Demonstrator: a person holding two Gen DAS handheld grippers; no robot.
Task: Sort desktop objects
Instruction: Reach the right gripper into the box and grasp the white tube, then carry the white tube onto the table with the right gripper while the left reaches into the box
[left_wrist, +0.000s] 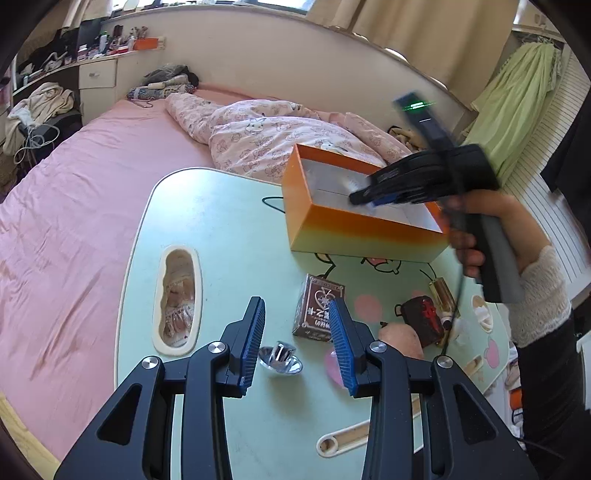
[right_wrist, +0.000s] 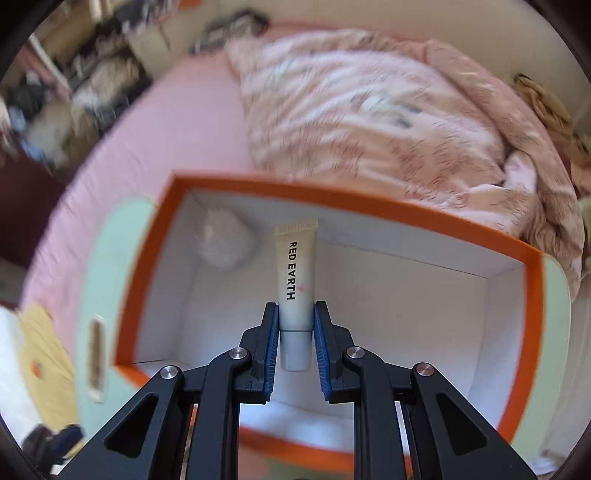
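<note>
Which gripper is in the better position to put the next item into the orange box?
Right. The right gripper already holds the cream tube over the orange box. The left gripper is open and empty above the table.

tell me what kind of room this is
Most likely a bedroom: a bed with a pink sheet and rumpled floral quilt, with a small mint lap table set on it.

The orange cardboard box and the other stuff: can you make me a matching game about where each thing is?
Things:
1. cream plastic tube
2. brown card box
3. shiny silver cone
4. white crumpled lump

Places:
A. inside the orange cardboard box
B. on the table below the open left gripper
C. in the right gripper
D. on the green table near the orange box

Pairs: 1-C, 2-D, 3-B, 4-A
</note>
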